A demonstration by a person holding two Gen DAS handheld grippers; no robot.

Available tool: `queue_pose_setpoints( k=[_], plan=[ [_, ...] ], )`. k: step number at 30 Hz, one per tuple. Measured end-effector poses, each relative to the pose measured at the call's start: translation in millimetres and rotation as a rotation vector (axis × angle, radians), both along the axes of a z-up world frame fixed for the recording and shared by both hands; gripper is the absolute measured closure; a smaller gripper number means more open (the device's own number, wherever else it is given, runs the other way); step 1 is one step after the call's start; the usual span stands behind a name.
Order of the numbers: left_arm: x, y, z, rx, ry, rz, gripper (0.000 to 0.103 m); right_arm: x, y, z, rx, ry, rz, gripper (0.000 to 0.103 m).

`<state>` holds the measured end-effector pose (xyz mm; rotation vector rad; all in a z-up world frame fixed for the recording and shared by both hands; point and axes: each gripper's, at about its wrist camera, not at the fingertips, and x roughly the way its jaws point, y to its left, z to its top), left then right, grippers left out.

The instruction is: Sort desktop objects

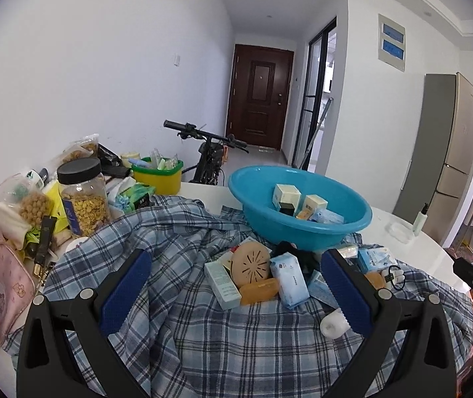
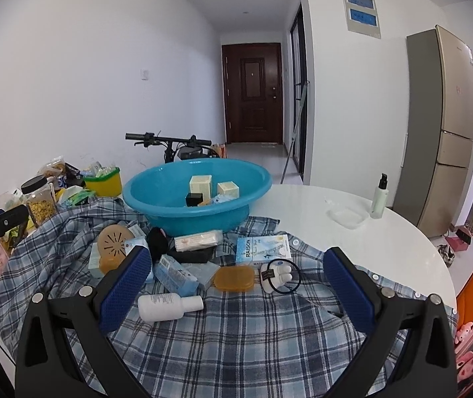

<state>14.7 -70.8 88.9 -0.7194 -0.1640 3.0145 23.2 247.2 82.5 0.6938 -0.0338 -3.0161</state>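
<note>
We held the left gripper (image 1: 236,285) and right gripper (image 2: 236,282) above the plaid shirt (image 2: 236,338), both jaws spread wide and empty, while soap bars, small boxes and a white bottle (image 2: 167,305) lay scattered just in front of the blue basin (image 2: 157,199), which already held several boxes.

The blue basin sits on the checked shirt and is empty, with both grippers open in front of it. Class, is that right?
Not quite. The blue basin is not empty: it holds several small boxes, as the right wrist view shows. It does sit on the checked shirt, and the left gripper and right gripper are both open.
</note>
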Motion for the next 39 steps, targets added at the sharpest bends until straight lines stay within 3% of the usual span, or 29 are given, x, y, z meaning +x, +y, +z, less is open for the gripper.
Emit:
queue_pose_setpoints(
  k=[5, 14, 25, 32, 39],
  plan=[
    [0, 10, -3, -0.024, -0.008, -0.025, 0.000, -1, 3, -3, -0.014, -0.009, -0.005, 0.000],
    [-2, 25, -6, -0.001, -0.016, -0.057, 0.000, 4, 13, -6, 0.016, -0.026, -0.026, 0.000],
    [3, 34, -11, -0.047, -0.043, -0.094, 0.000, -5, 17, -18, -0.042, -0.057, -0.032, 0.000],
    [-8, 33, -19, -0.014, -0.058, -0.108, 0.000, -5, 8, -20, 0.017, -0.072, -0.024, 0.000],
    [-5, 38, -31, -0.019, -0.088, -0.132, 0.000, -12, 15, -33, -0.012, -0.117, -0.035, 0.000]
  ],
)
